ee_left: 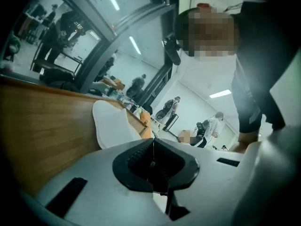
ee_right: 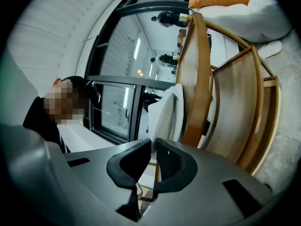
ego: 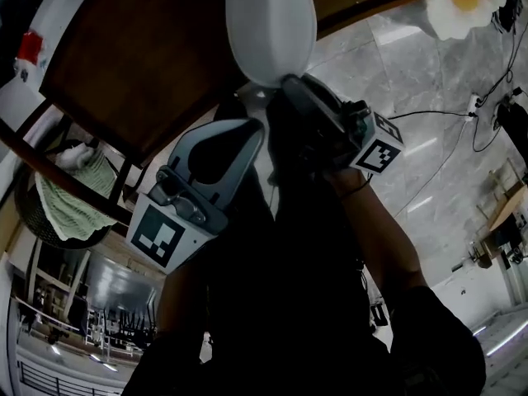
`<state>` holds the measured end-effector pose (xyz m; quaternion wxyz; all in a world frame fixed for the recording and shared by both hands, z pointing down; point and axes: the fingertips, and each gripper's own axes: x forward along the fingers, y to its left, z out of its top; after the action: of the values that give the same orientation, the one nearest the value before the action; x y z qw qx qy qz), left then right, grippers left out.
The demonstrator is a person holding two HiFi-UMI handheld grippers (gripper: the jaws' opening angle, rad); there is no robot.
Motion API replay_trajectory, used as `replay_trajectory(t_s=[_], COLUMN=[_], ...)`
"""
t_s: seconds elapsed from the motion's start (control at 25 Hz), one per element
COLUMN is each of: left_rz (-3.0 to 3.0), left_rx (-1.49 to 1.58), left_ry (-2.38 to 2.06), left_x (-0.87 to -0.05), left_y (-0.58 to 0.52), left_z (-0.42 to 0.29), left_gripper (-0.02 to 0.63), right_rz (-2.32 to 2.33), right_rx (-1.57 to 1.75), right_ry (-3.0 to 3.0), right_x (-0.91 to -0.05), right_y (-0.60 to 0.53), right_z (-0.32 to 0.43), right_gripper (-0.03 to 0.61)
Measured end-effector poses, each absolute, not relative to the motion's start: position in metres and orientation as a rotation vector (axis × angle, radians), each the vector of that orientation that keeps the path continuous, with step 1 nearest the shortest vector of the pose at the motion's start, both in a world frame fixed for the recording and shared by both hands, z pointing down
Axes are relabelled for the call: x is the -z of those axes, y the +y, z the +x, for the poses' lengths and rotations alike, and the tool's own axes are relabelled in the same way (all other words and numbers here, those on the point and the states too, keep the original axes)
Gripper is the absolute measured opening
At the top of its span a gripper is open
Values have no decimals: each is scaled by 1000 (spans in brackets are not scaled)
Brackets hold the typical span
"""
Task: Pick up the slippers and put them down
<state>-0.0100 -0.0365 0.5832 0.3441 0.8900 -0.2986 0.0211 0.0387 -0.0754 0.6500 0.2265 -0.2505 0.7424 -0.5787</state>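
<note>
Slipper [ego: 268,23] is hanging just ahead of both grippers, beside the wooden chair [ego: 148,56]. The left gripper [ee_left: 153,145] is pressing its fingers together on nothing. The right gripper [ee_right: 153,147] is apparently pinching only the slipper's thin edge, so it is risking a slip or a snag.

seemingly one slipper [ego: 268,23], two claws [ee_left: 153,142] [ee_right: 154,142]
</note>
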Motion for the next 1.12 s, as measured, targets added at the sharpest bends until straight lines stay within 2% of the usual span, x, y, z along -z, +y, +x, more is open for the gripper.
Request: replay_trajectory(t_s=[0.4,0.48,0.6,0.76,0.92,1.0,1.12], left_rz=[2318,2320,2324,2371,2422,2480,2565], left_rx=[-41,-48,-61,-35,-69,-98,-100], left_ry=[-763,-756,-752,-779,-770,-773,-800], left_x=[-594,-596,-599,-584,-540,-523,-489], left_y=[-31,-31,-32,-38,-30,-39,-72], left_z=[-1,1,1,-2,-7,-10,-14], left_gripper=[12,12,12,12,12,12,12], right_rz=[-960,-1047,-1139,-1198,-1248,-1186,-982], right_rx=[1716,1736,1725,1600,1201,957,650], right_ry=[2119,2167,2185,2242,2460,2595,2774], right_x=[-678,-690,-699,-678,-579,-519,-437], right_y=[-69,-66,-65,-72,-71,-84,-115], right_z=[50,54,62,81,101,95,67], right_gripper=[52,193,212,210,197,69,48])
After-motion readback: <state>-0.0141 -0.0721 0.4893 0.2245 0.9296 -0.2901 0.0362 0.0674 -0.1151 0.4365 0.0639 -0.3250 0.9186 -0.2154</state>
